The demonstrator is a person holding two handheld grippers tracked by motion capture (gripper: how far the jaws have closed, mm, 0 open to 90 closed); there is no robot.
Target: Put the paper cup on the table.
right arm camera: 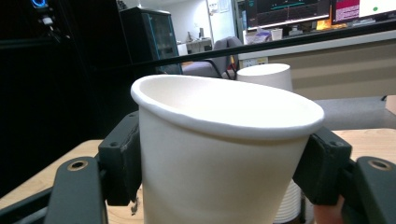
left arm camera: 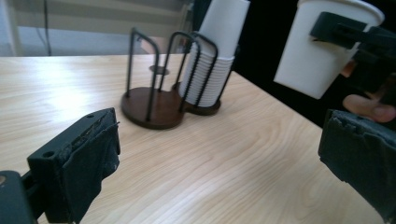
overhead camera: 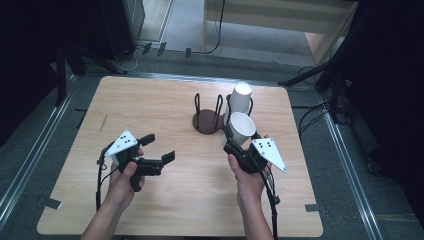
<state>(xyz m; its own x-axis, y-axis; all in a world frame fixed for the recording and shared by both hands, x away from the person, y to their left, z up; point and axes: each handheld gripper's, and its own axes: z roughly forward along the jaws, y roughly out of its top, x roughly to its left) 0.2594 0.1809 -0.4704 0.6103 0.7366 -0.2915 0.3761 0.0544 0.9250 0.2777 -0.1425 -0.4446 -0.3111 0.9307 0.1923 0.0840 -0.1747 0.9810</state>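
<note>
A white paper cup (overhead camera: 242,128) is held upright above the table, mouth up, with my right gripper (overhead camera: 236,140) shut on its lower wall. In the right gripper view the cup (right arm camera: 219,154) sits between the two black pads (right arm camera: 122,161). Just behind it, a stack of upside-down white cups (overhead camera: 240,98) stands in a dark wire cup rack (overhead camera: 207,120). My left gripper (overhead camera: 156,148) hovers open over the table's left half, its jaws apart with nothing between them. In the left gripper view the stack (left arm camera: 212,65), the rack (left arm camera: 152,109) and the held cup (left arm camera: 317,51) lie ahead.
The light wooden table (overhead camera: 165,200) has bare surface at the front and left. The rack's left wire loops (overhead camera: 198,105) hold no cups. Dark stands and cables (overhead camera: 320,75) ring the table on the grey floor.
</note>
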